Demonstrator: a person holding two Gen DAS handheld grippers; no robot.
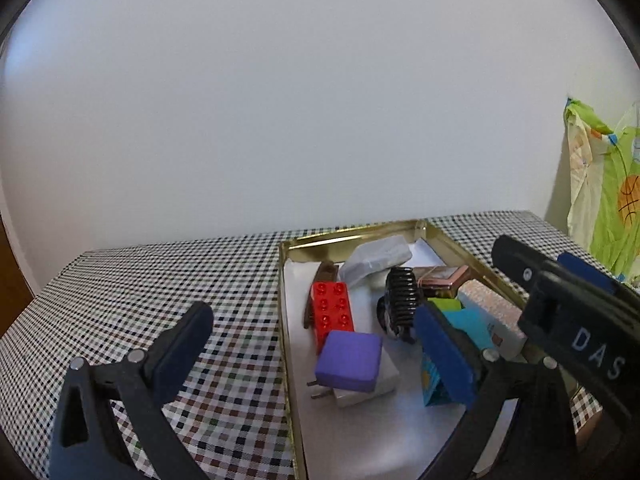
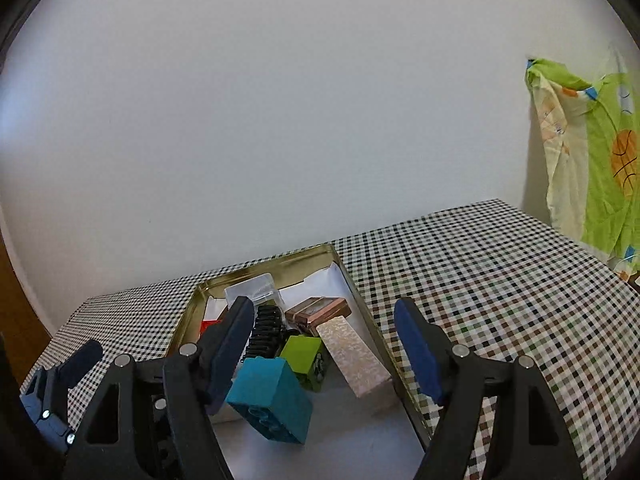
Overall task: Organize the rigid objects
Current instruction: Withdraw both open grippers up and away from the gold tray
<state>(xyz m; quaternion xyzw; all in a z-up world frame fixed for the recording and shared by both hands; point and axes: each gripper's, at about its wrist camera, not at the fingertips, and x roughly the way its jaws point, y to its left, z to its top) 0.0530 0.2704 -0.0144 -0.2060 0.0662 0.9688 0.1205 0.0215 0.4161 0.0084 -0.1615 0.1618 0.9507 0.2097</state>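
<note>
From the left wrist, the left gripper [image 1: 316, 344] had its fingers [image 1: 182, 346] wide apart with nothing clamped between them. One finger hung over the checked tabletop [image 1: 160, 280], the other over the inside of a gold tin [image 1: 286, 320] that sat on it. The tin had a white lining and held the task's things. A red brick [image 1: 332, 312] lay along the tin's left side, with a brown piece [image 1: 316, 292] just beside it. A purple block [image 1: 350, 360] rested on a white block [image 1: 380, 384] in front of the red brick. A clear plastic box [image 1: 376, 258] lay tilted toward the back. A black hair clip [image 1: 400, 300] sat near the middle, a copper-coloured box [image 1: 442, 278] behind it, a glittery box [image 1: 494, 312] along the right wall. A teal brick [image 1: 470, 328] and a green brick [image 1: 444, 304] showed partly behind the right-hand finger. The right gripper [image 1: 560, 296] crossed the right edge above the tin. A patterned cloth [image 1: 604, 192] hung at the far right.

From the right wrist, the right gripper [image 2: 326, 352] also had its fingers [image 2: 418, 350] apart, holding nothing. One stood over the tin [image 2: 360, 304], the other over the tabletop [image 2: 500, 280] just outside the tin's right wall. Between them lay the teal brick [image 2: 272, 396], tilted, the green brick [image 2: 306, 354] touching behind it, and the glittery box [image 2: 356, 360] along the right wall. The hair clip [image 2: 266, 332], the copper-coloured box [image 2: 318, 310] and the clear plastic box [image 2: 254, 290] lay further back. A corner of the red brick [image 2: 208, 325] showed past the finger. The left gripper [image 2: 60, 380] appeared at the lower left edge. The patterned cloth [image 2: 592, 160] hung at the right.
</note>
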